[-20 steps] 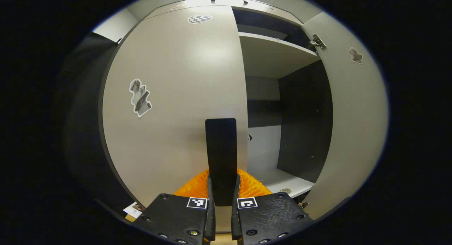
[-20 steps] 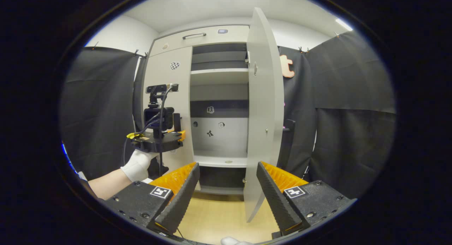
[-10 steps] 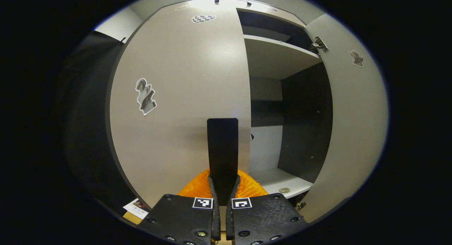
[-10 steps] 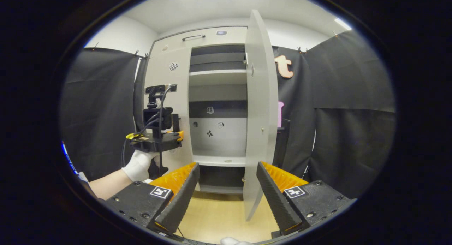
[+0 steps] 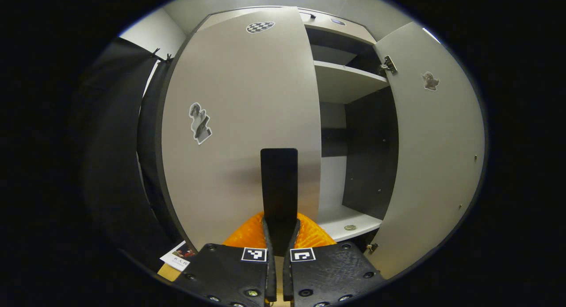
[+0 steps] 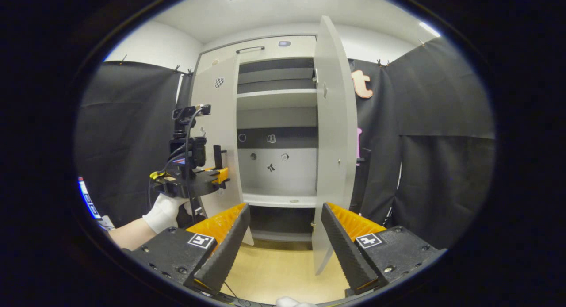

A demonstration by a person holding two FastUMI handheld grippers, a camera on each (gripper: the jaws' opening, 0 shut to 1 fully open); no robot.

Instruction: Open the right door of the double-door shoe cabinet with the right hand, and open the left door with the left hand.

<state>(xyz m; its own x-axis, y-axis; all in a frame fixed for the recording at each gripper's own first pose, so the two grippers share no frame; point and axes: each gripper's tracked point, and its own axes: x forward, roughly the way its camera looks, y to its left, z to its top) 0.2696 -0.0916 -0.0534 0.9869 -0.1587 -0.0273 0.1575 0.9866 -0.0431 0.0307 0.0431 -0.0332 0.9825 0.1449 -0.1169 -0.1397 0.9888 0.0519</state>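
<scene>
Here the left gripper (image 5: 279, 236) is squeezing the black handle (image 5: 279, 187) of the left door (image 5: 247, 121), with both fingers pressing on it from either side. In the left gripper view the door is sitting very close, and it is showing a checked sticker (image 5: 260, 26) near its top and a picture sticker (image 5: 200, 123) lower down. The right door (image 5: 435, 156) is standing wide open on the far side, with a hinge (image 5: 388, 66) showing at its top. Between the doors a shelf (image 5: 345, 79) and a small round thing (image 5: 350, 227) on the bottom board are showing. The right gripper view is looking from farther back and is taking in the whole cabinet (image 6: 276, 134), the yellow floor (image 6: 274, 271) and the black cloth walls (image 6: 442, 143). There the left gripper (image 6: 219, 163) is showing from the side, held by a gloved hand (image 6: 163, 212), and the left door (image 6: 219, 134) is hanging slightly ajar. The right gripper (image 6: 283, 240) is hanging in the air well apart from the right door (image 6: 334, 143), its jaws spread wide and holding nothing.
</scene>
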